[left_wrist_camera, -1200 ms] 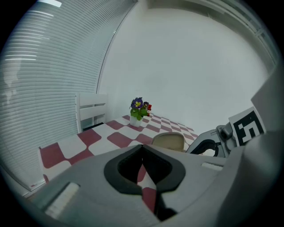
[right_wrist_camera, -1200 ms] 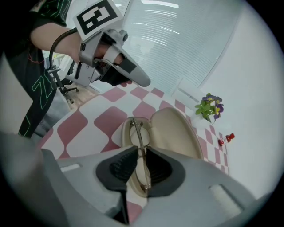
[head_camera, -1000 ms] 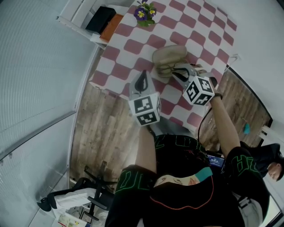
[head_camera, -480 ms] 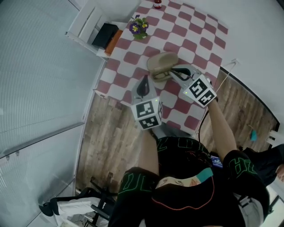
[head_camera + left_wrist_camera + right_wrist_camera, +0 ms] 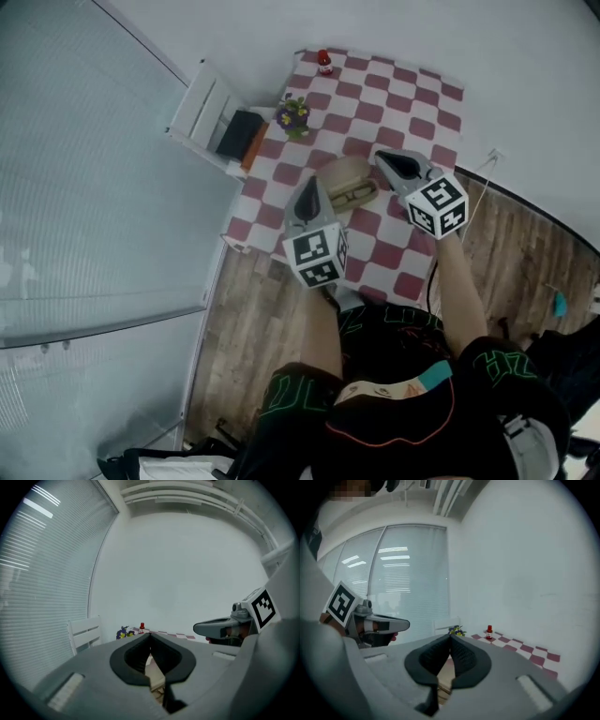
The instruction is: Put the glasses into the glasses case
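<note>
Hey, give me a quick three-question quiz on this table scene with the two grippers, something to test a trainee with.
1. True or false: in the head view, the glasses case lies on the checkered table between the left gripper and the right gripper.
2. What stands at the table's far edge?
A. a red bottle
B. a mug
C. a lamp
3. Fill in: in their own views, both grippers' jaws are ____, with nothing held between them.

Key: 1 true; 2 A; 3 shut.
</note>
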`<state>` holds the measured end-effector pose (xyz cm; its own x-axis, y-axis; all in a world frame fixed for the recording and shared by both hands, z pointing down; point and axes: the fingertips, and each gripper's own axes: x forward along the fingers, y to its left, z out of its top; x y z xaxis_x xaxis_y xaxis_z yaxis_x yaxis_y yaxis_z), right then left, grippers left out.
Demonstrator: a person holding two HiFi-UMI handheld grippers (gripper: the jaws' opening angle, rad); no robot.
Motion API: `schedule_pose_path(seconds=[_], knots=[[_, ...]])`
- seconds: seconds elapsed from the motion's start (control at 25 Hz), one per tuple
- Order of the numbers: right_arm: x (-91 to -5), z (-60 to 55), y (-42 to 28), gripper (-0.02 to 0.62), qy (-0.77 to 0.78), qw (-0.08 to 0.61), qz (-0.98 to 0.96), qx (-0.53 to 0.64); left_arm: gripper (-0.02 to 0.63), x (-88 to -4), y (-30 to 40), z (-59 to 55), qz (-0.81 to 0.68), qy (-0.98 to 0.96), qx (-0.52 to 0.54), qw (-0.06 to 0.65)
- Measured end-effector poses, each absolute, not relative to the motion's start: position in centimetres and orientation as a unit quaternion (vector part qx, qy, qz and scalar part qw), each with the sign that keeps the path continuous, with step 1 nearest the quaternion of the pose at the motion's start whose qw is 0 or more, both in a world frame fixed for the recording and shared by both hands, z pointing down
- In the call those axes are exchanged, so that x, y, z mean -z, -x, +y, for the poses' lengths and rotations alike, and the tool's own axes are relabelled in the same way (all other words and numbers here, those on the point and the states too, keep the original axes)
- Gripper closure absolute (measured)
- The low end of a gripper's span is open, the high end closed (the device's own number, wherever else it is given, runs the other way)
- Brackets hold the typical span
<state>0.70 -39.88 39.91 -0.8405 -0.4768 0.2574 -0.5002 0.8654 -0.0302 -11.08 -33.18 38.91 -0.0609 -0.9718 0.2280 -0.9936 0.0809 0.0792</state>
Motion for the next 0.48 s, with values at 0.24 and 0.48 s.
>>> schedule_pose_path(seconds=[0.24, 0.48], knots=[[-37.1, -43.3, -7.4, 0.592, -0.407, 0.052, -0.906, -0.105, 0.597, -34.4, 10.2, -35.2, -0.721, -0.689, -0.035, 0.065], [-32.6, -43.2, -9.9, 0.592, -0.438, -0.005, -0.897, -0.068, 0.597, -32.8, 8.6, -36.8, -0.706, -0.707, -0.036, 0.041]])
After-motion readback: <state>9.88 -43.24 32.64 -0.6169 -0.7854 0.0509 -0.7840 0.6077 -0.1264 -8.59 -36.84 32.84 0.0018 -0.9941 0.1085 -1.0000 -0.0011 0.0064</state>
